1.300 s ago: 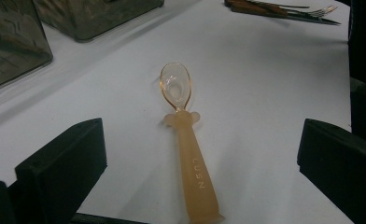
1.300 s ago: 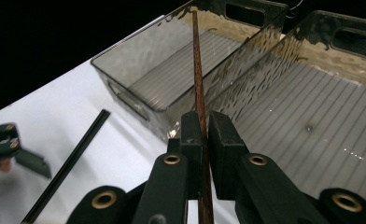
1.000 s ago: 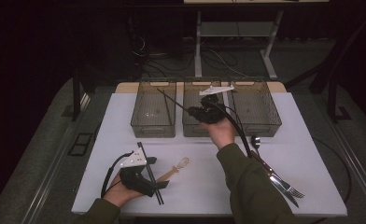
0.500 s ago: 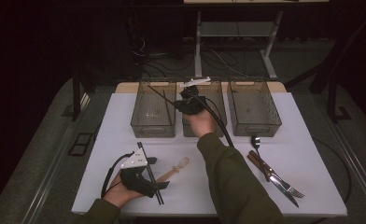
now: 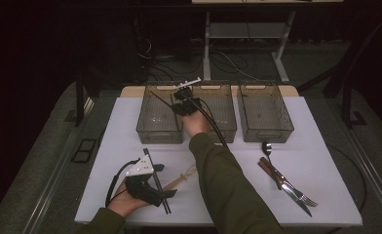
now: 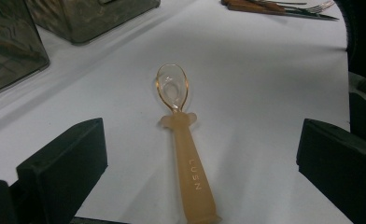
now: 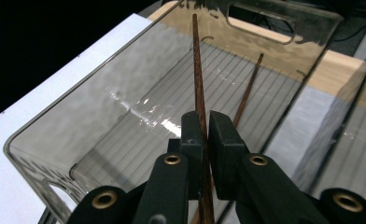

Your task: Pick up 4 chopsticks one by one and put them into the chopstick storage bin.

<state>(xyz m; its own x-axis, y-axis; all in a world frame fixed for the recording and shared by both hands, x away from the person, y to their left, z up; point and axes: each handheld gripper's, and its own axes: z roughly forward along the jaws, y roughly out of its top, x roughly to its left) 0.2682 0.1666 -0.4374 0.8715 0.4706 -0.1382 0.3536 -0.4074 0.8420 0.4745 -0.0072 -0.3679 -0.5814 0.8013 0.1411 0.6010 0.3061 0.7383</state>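
While the right gripper (image 5: 181, 100) hovers over the left bin (image 5: 161, 114) in the high view, its own view shows jaws clamped on a chopstick (image 7: 197, 84). In the left gripper view, wide-open jaws flank a spoon (image 6: 183, 135), untouched.

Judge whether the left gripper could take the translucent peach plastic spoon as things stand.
Probably yes: the left gripper stands open with the translucent peach plastic spoon lying between its jaws on bare white table.

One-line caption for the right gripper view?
Right gripper holds a brown chopstick over the left clear bin.
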